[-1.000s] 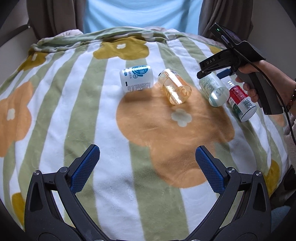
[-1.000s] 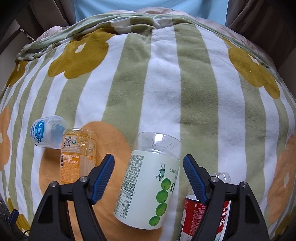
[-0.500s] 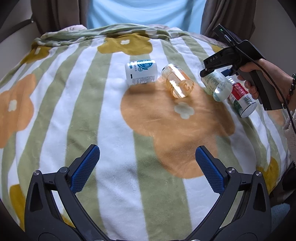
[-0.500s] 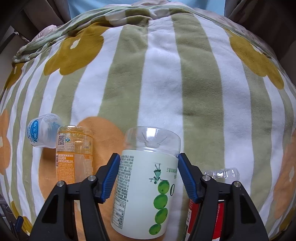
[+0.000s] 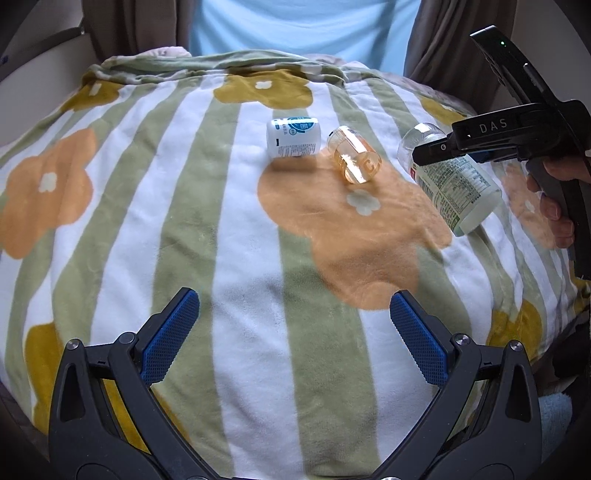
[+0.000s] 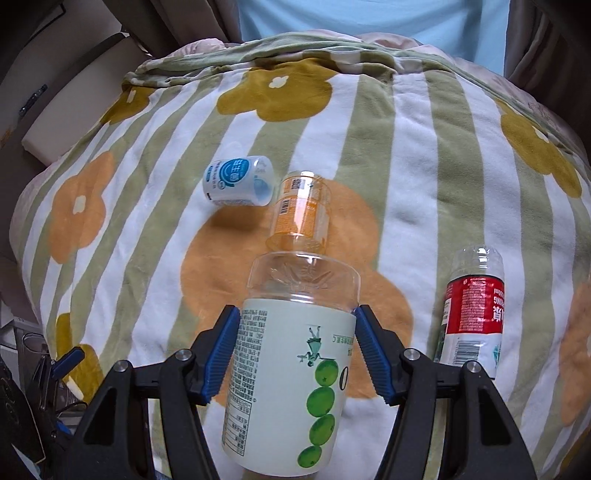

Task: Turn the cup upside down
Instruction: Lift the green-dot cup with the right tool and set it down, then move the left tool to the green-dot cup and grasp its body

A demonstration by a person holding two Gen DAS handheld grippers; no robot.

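A clear plastic cup with a pale green label and green fruit print (image 6: 291, 365) is held between the blue pads of my right gripper (image 6: 297, 349), lifted off the blanket. In the left wrist view this cup (image 5: 450, 181) hangs tilted in the air, its clear base up and left, its open mouth down and right, with the right gripper (image 5: 443, 153) shut across it. My left gripper (image 5: 291, 332) is open and empty, low over the near part of the blanket.
On the striped flower blanket (image 5: 147, 221) lie a white and blue cup (image 5: 293, 136), an orange clear cup (image 5: 354, 158) and a red-labelled cup (image 6: 474, 314), all on their sides. A person in a light blue shirt (image 5: 295, 26) sits behind.
My right gripper closed on the green-label cup and lifted it off the blanket, away from the red cup. The left gripper stayed open and drew back slightly.
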